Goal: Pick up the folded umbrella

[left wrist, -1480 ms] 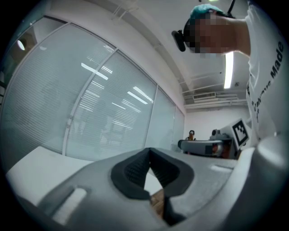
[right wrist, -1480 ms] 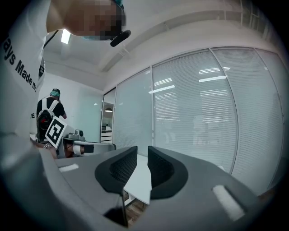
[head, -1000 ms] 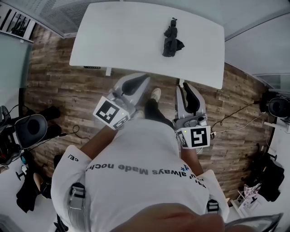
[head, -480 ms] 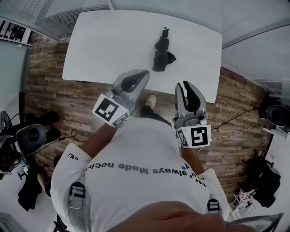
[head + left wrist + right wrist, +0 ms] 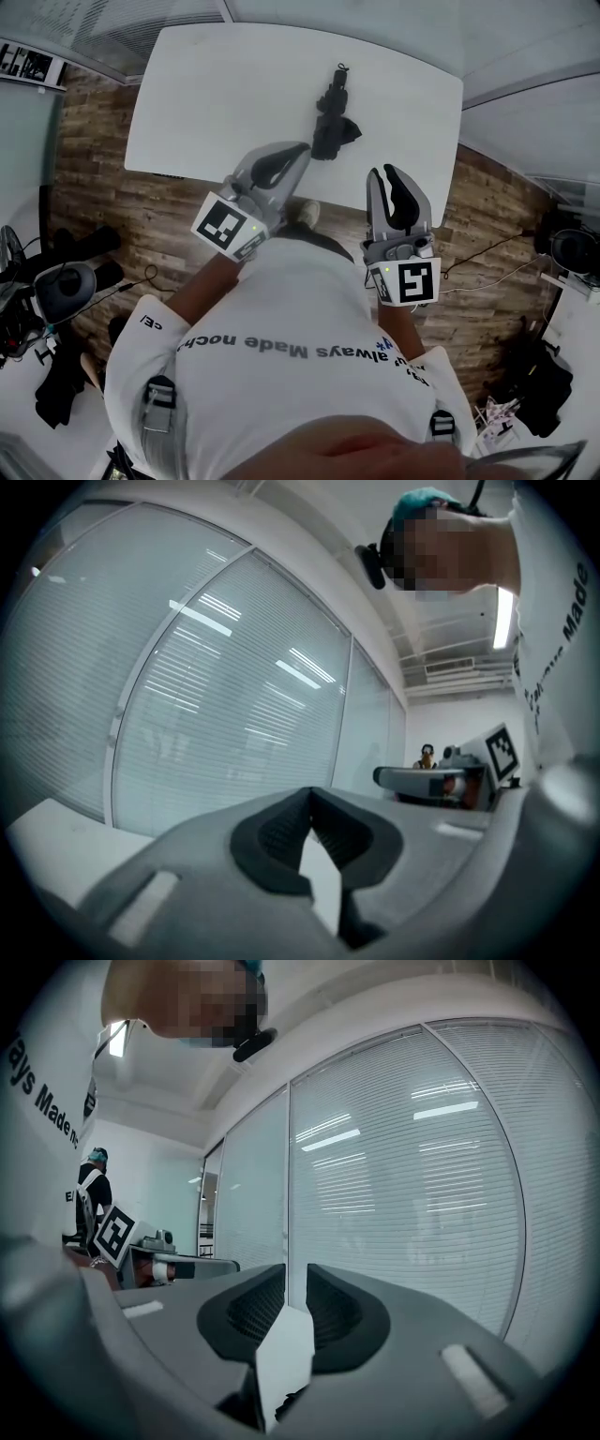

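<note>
Folded umbrella: a black folded umbrella lies on the white bench, right of the bench's middle. Its length runs from far to near, its slim end points far, and loose fabric flares out at its near right.

Left gripper: the left gripper is clenched, its dark pads meeting at the tips with nothing between them, which shows plainly in its own view. It points across the near edge of the bench, angled to the right, and stops near the umbrella's near end without touching it.

Right gripper: the right gripper is clenched and empty, with only a thin slit between its pads in its own view. Its tips sit at the near edge of the bench, to the right of the umbrella and apart from it.

Marker cubes: a cube with square markers rides on each gripper, the left one and the right one, both close to the person's white shirt.

Surroundings: a wooden floor lies under the bench. Both gripper views face a glass wall with blinds.
</note>
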### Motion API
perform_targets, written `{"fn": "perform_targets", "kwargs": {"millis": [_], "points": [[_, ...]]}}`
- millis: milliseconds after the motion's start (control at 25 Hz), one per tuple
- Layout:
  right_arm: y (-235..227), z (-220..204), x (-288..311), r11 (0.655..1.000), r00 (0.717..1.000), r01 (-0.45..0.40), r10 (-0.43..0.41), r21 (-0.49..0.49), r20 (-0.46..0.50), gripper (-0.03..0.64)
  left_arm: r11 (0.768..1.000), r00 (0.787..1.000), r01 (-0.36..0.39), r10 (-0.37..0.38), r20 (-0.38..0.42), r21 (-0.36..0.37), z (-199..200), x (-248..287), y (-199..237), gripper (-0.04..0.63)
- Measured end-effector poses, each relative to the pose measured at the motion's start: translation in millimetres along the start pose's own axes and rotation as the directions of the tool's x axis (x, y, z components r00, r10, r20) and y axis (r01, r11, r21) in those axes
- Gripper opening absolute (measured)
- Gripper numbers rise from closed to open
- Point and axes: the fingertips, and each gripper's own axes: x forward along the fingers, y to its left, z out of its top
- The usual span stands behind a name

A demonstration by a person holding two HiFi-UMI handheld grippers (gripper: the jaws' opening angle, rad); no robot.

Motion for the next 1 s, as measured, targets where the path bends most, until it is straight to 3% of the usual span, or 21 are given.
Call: {"fn": "perform_targets", "kwargs": {"millis": [680,1000], "points": [[10,28,72,0.998,0.999,0.041,-0.041,-0.049,0.010,0.072,0.998,0.998,0.052,-0.052,0.024,0.028,36,9,68,0.002],[-5,-13,99,0.998,0.995,0.057,-0.058,-0.020,-0.087,0.103,0.999,0.998,0.053,-0.053,0.016,0.001,30,17,83,0.002]]}}
